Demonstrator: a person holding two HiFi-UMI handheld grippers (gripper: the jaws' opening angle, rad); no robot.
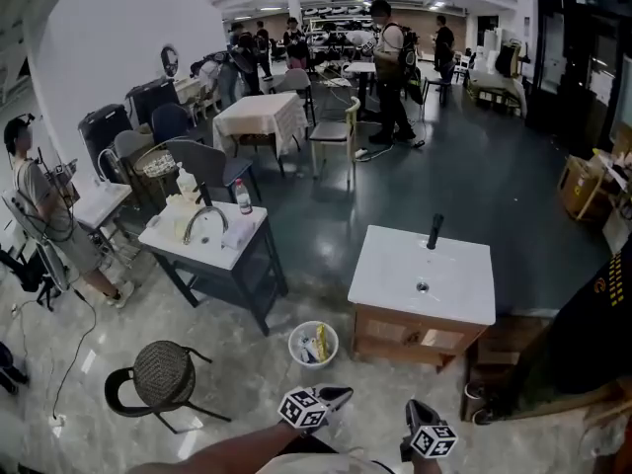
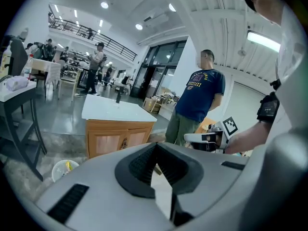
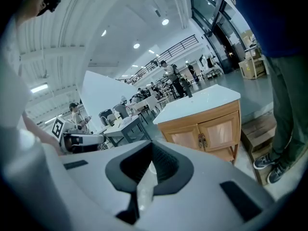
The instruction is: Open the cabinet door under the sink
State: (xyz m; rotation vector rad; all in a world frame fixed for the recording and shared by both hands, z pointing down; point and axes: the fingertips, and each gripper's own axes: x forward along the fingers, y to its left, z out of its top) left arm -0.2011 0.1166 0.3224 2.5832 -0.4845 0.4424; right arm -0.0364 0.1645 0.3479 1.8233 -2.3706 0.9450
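The sink cabinet (image 1: 423, 304), a wood unit w/ white top and black faucet (image 1: 434, 230), stands on the grey floor (image 1: 513, 196) at abt 4 o'clock of the head view. It is the task's thing. Its two doors (image 3: 216, 131) face the person and both look flush and closed. The paired handles (image 3: 202, 140) sit at the centre seam, showing only in the right gripper view.

A dark desk (image 1: 259, 265) w/ its own basin is at 8 o'clock, well apart from the cabinet. A bystander in a dark shirt (image 1: 583, 344) stands just beside the cabinet at its 3 o'clock side. A round stool (image 1: 163, 373) is at 7 o'clock. A small white bin (image 1: 313, 344) is at 6 o'clock, betw. desk and cabinet.

The left gripper (image 1: 339, 396) and right gripper (image 1: 414, 410) sit at the bottom edge, 6 o'clock, both well short of the cabinet. Each has its jaws pressed together w/ nothing betw. them.

Progress, as a judgement: nothing of the opening is done. Left to do: approach the cabinet front, spread one gripper's jaws, take a handle, then swing that door out. The right one looks nearer to the handles.
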